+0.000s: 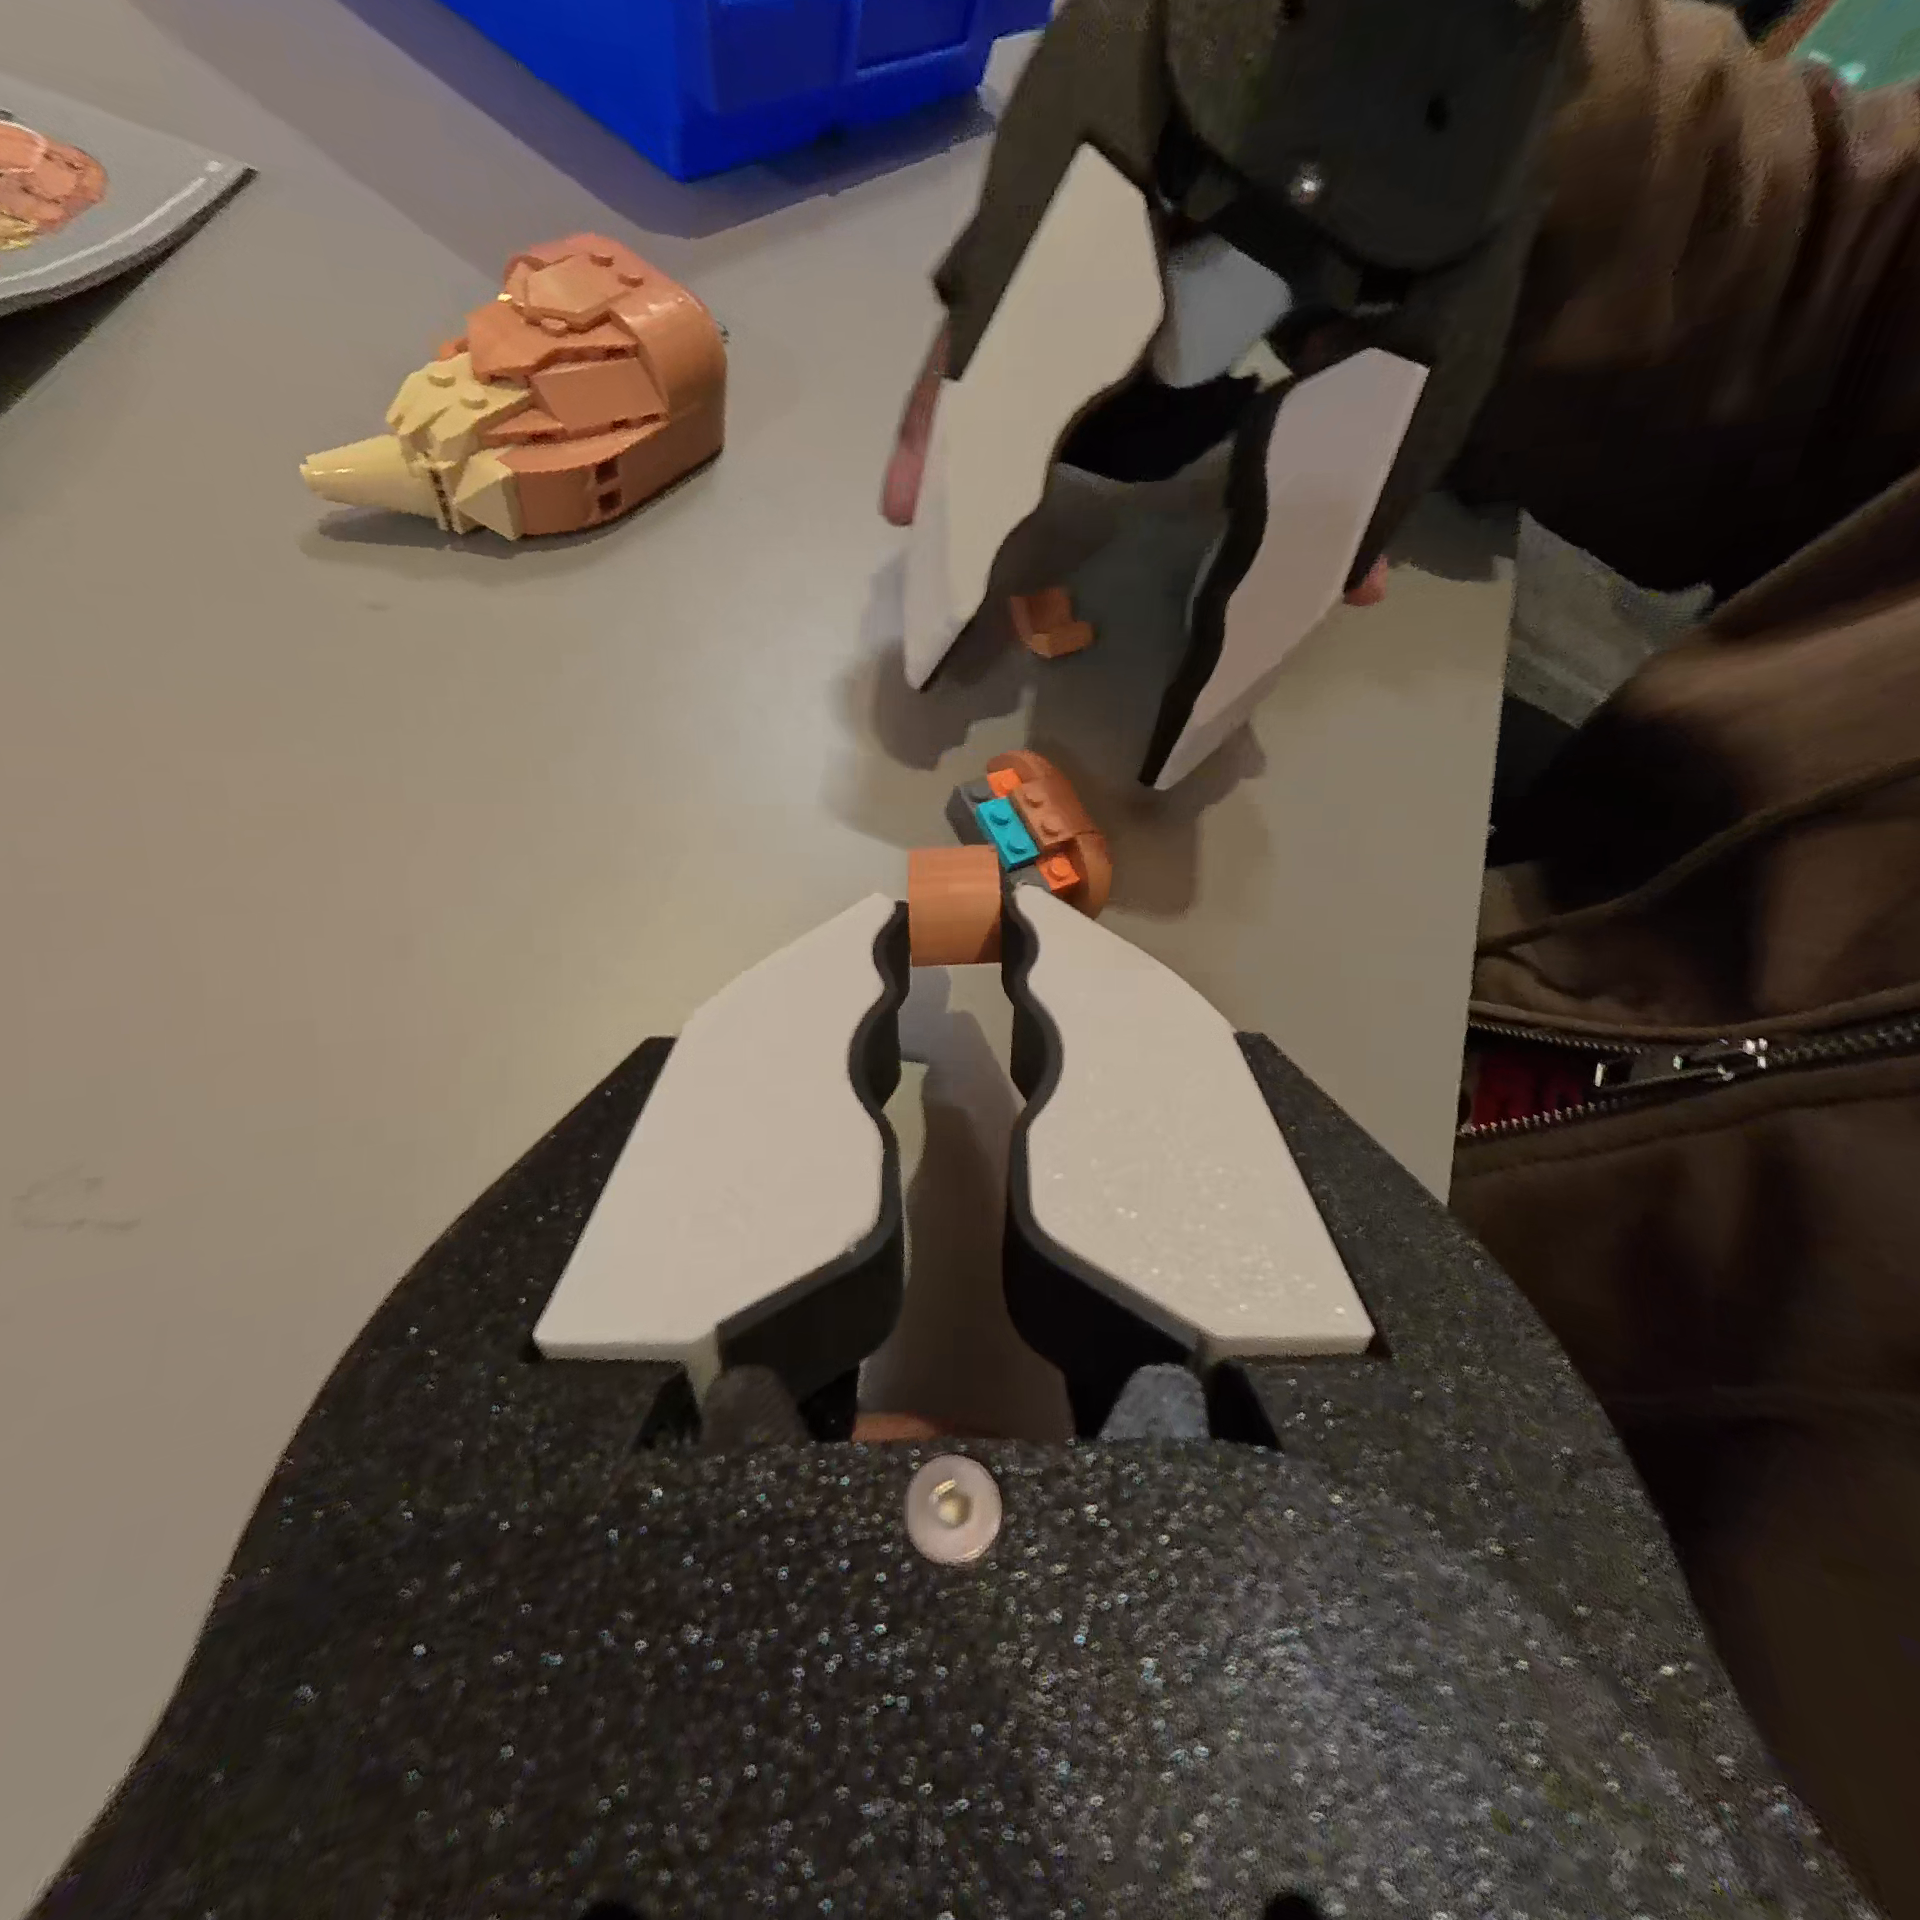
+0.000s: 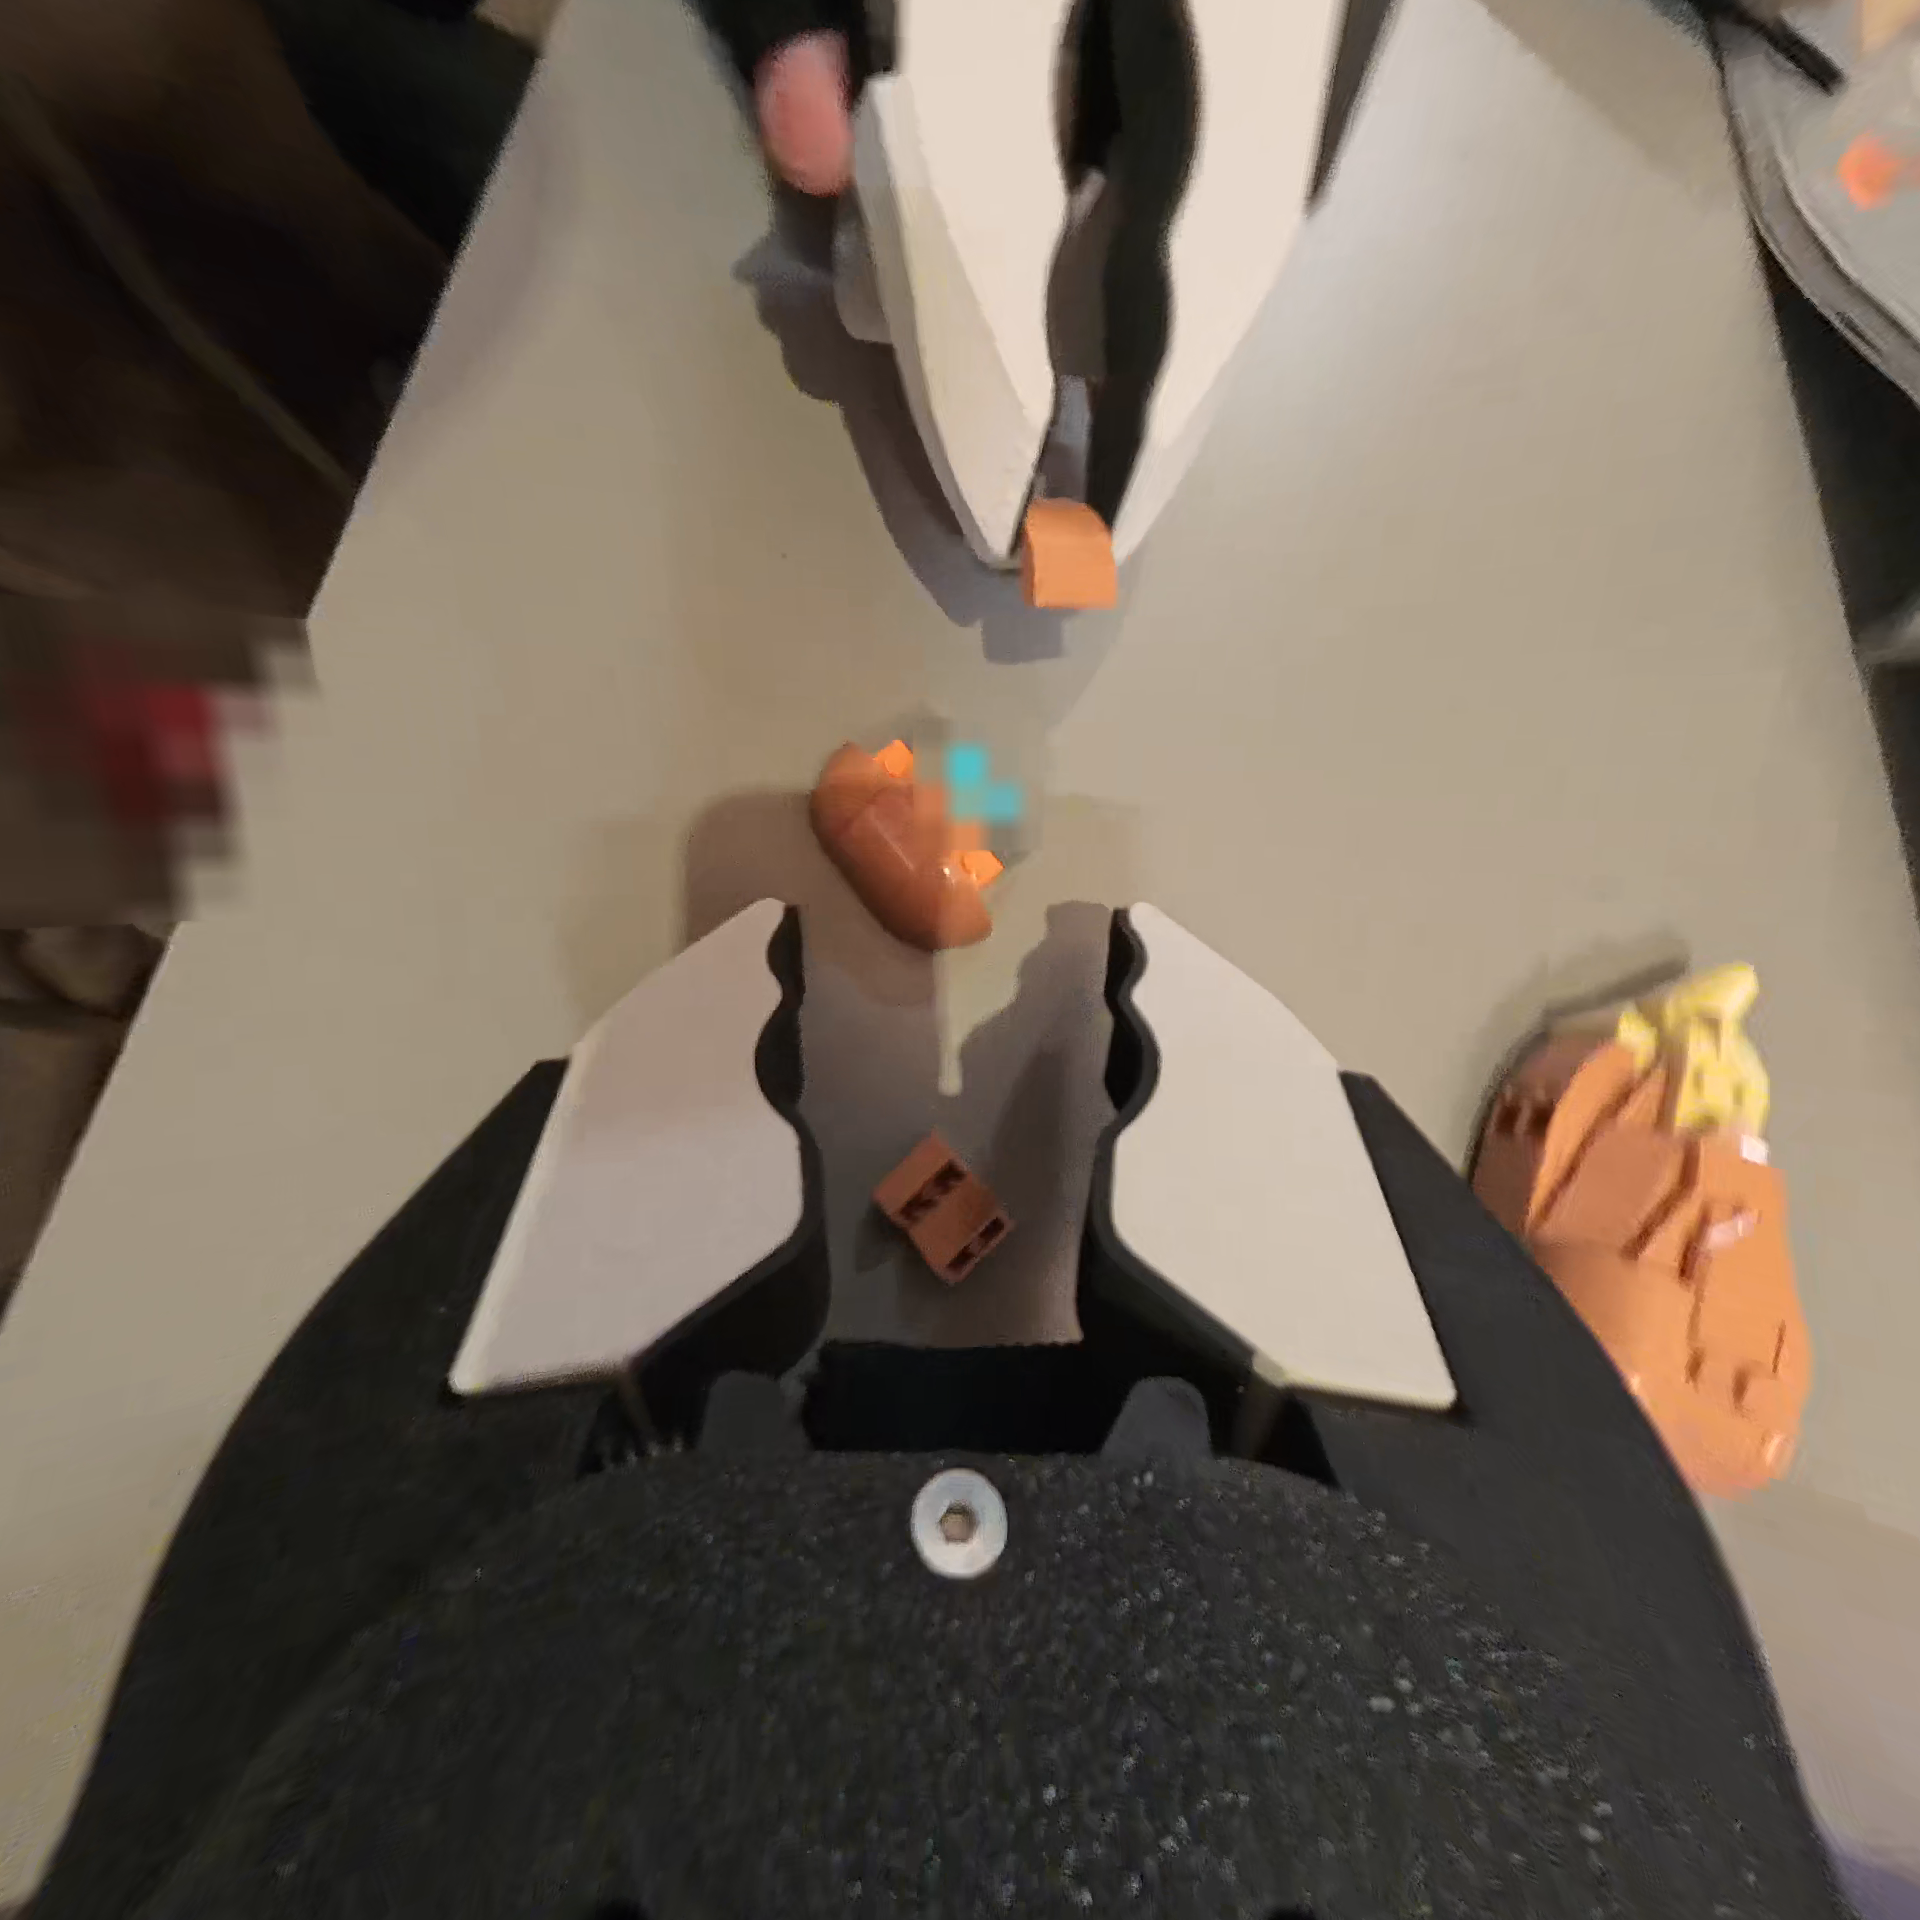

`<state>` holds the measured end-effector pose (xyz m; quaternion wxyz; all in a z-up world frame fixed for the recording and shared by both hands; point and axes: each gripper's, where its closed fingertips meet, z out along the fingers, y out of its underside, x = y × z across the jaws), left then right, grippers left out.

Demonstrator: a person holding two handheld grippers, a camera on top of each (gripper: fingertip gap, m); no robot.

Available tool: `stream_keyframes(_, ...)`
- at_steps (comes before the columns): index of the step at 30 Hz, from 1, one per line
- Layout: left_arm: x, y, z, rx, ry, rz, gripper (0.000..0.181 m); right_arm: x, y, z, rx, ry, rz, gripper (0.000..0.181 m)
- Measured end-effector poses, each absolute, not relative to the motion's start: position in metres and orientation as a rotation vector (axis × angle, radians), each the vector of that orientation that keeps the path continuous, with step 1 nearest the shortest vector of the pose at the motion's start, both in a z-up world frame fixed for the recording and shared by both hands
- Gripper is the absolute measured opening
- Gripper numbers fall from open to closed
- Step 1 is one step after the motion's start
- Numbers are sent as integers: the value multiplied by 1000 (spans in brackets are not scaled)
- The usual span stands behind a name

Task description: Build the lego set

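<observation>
My left gripper (image 1: 954, 920) is shut on a small brown curved brick (image 1: 951, 894), held just above the grey table. It also shows at the top of the right wrist view (image 2: 1060, 535) with the brick (image 2: 1068, 569) at its tips. Just beyond the tips lies a small brown assembly with teal and orange pieces (image 1: 1044, 831) (image 2: 899, 857). My right gripper (image 2: 951, 920) (image 1: 1039, 727) is open and empty over the table. A loose brown brick (image 2: 943, 1205) (image 1: 1055, 623) lies on the table between its fingers, untouched.
A large brown and tan build (image 1: 551, 384) (image 2: 1642, 1247) lies on the table. A blue bin (image 1: 779, 73) stands at the back, and a booklet (image 1: 83, 208) (image 2: 1829, 156) lies nearby. The table edge (image 1: 1486, 935) and a person's brown jacket (image 1: 1714, 1143) are close by. Tip to tip, the grippers are about 6 cm apart.
</observation>
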<state>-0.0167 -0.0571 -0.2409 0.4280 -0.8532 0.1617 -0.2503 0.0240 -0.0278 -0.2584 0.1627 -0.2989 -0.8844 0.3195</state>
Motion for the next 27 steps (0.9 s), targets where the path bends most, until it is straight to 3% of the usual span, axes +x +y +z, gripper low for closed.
stream_keyframes(6, -11, -64, -234, -2075, 462, -730, 16, 18, -40, -267, -578, -2731, 940, 61)
stream_keyframes(9, -13, -65, -232, -2063, 459, -746, 16, 21, -49, -271, -544, -2781, 985, 54)
stream_keyframes(12, -14, -66, -231, -2054, 452, -772, 17, 18, -55, -271, -594, -2732, 1036, 41)
stream_keyframes(19, -15, -62, -222, -1989, 449, -836, 17, 12, -47, -269, -820, -2559, 1031, 39)
stream_keyframes(27, -29, -56, -158, -1533, 149, -1291, 16, 2, -53, -225, -1019, -2281, 1386, 38)
